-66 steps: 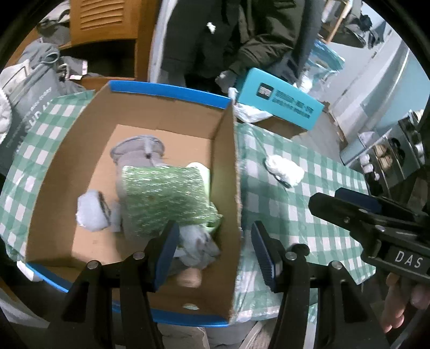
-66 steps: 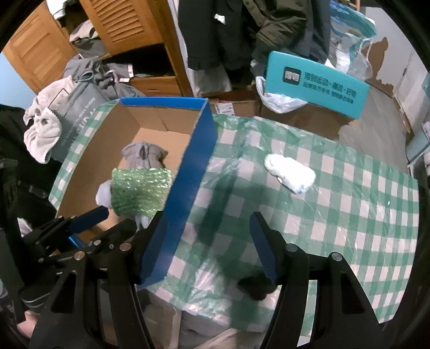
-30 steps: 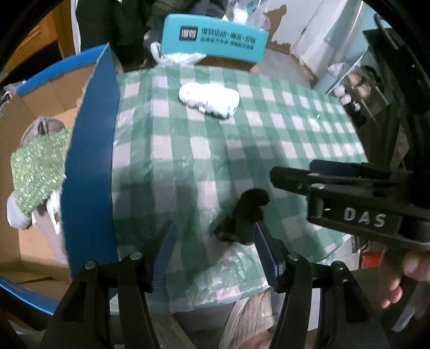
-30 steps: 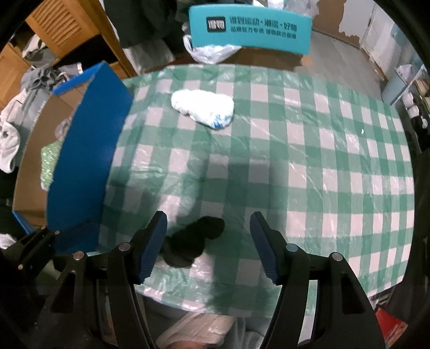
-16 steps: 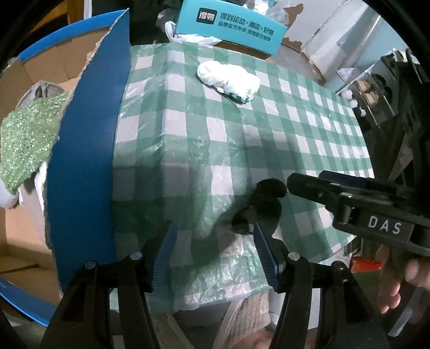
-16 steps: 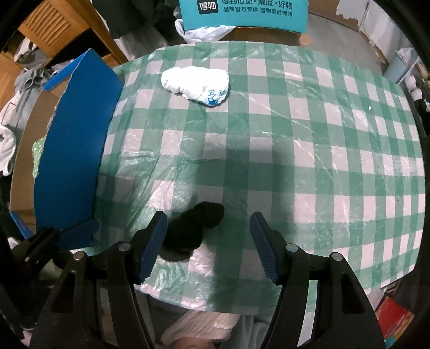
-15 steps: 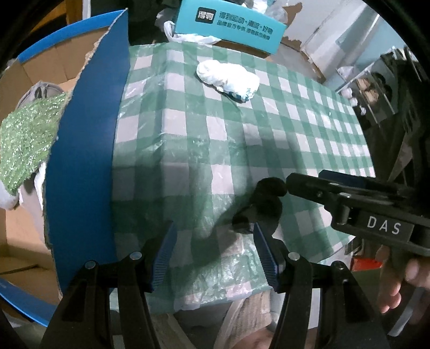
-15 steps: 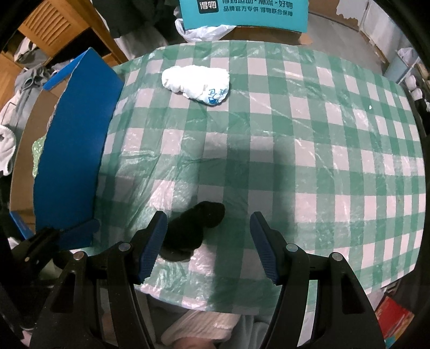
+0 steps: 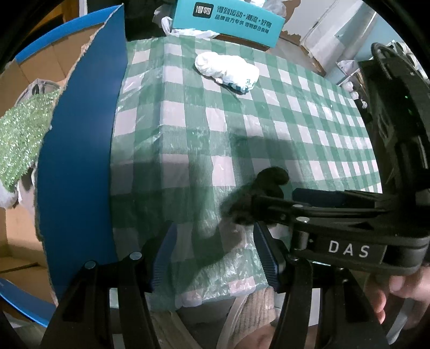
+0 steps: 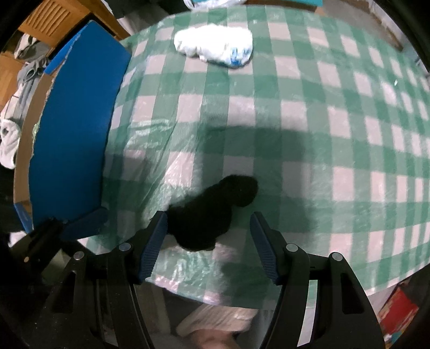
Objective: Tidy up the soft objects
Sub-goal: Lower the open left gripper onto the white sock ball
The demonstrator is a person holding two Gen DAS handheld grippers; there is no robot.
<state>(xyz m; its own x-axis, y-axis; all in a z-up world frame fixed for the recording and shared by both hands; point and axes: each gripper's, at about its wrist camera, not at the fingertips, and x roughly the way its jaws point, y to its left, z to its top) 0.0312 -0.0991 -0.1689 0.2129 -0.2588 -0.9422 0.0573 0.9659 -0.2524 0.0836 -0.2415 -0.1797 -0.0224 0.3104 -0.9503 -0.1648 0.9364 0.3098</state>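
Note:
A black fuzzy soft object [image 10: 212,209] lies near the front edge of the green checked tablecloth [image 10: 309,139]. My right gripper [image 10: 208,247] is open, its fingers on either side of the black object's near end. In the left wrist view the black object [image 9: 258,193] is partly behind the right gripper's arm. My left gripper [image 9: 215,257] is open and empty, low over the table's front edge. A white soft bundle [image 9: 227,71] lies farther back, also in the right wrist view [image 10: 215,47]. The cardboard box [image 9: 80,134] at the left holds a green glittery cloth [image 9: 21,134].
A teal box with white lettering [image 9: 228,21] stands behind the table. The cardboard box's blue outer wall [image 10: 78,120] rises at the left of the cloth. Wooden cabinets [image 10: 53,16] and piled clothes stand far left. A person's lap shows below the table edge.
Both grippers swung from the cardboard box to the table. My right gripper has come down close over the black object, which now sits between its open fingers.

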